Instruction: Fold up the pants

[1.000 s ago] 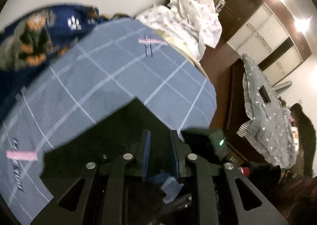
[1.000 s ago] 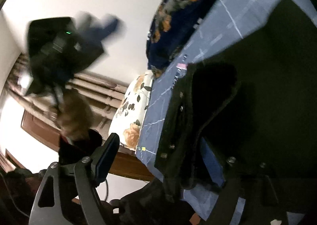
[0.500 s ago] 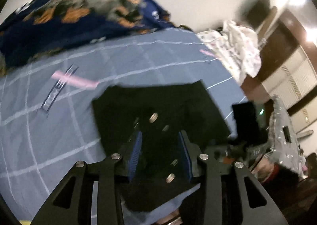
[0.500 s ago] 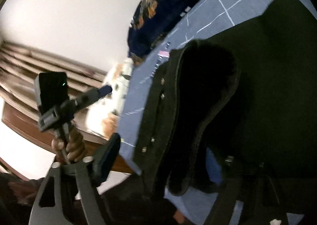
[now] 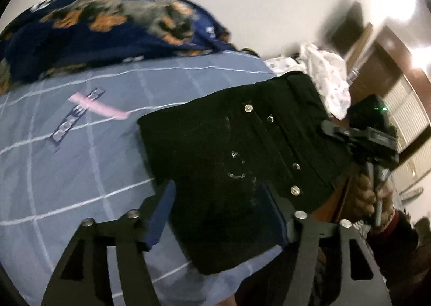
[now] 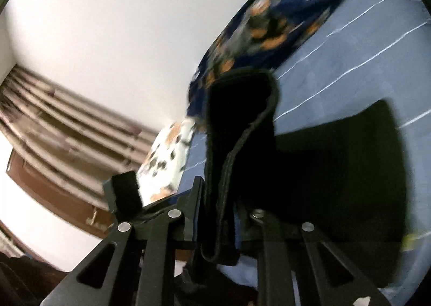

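Note:
Black pants (image 5: 237,160) with metal fly buttons lie folded on the blue checked bedsheet (image 5: 67,160). My left gripper (image 5: 221,214) is open, its blue-padded fingers (image 5: 160,214) spread wide over the near edge of the pants, holding nothing. My right gripper (image 6: 218,214) is shut on the black waistband (image 6: 242,122), which stands up in a fold between the fingers; the rest of the pants (image 6: 336,171) spreads dark to the right. In the left wrist view the right gripper's camera unit (image 5: 371,128) and the hand holding it sit at the pants' right edge.
A dark blue blanket with orange flowers (image 5: 102,28) is heaped at the back of the bed against the white wall. White patterned laundry (image 5: 328,76) lies at the far right corner. A floral pillow (image 6: 167,160) sits at the bed's edge, curtains (image 6: 54,122) behind.
My left gripper has opened wide and let go of the pants, which now lie flat. My right gripper has swung with the waistband and closed on it.

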Demonstrator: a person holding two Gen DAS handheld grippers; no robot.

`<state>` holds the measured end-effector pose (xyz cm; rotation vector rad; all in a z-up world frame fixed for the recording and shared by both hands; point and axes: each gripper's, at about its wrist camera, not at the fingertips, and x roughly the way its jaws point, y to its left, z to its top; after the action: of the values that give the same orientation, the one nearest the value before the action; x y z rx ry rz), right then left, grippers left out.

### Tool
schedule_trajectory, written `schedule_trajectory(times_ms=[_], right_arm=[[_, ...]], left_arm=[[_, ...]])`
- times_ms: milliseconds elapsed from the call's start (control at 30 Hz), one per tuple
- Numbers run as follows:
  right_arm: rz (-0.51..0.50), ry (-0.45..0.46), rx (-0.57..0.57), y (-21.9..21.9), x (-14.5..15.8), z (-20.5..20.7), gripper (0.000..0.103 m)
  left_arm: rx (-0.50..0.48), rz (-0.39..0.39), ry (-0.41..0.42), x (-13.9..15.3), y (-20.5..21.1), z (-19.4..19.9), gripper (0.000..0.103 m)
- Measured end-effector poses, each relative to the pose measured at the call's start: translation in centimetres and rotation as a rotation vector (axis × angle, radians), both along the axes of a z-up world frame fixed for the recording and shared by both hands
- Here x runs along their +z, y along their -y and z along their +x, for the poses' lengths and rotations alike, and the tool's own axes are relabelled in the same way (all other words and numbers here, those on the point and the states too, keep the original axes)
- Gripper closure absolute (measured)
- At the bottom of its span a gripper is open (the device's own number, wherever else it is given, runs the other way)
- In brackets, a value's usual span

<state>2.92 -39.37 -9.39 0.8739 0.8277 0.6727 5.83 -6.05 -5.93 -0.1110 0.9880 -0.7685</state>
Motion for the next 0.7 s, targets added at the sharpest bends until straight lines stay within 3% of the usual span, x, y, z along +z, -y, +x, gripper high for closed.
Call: schedule_trajectory(times_ms=[167, 267, 533, 700], right_arm=[[0.023, -0.206, -0.16, 6.9, -7.7, -2.1, 0.085], [0.114, -0.264, -0.202, 8.2, -11.2, -3.5, 0.086], [0.119, -0.24, -0.175, 7.2, -10.4, -3.4, 0.085], [0.159, -0.293, -0.258, 9.5, -11.7, -4.8, 0.073]], left_arm=[[-0.058, 0.048, -0.013, -2.3, 4.0, 0.5, 0.036], [-0.054, 0.067, -0.046, -3.8, 5.2, 1.3, 0.036], [-0.019, 0.081, -0.055, -5.1, 4.8, 1.9, 0.036], [0.0, 0.105, -0.098, -7.2, 4.7, 2.6, 0.036]])
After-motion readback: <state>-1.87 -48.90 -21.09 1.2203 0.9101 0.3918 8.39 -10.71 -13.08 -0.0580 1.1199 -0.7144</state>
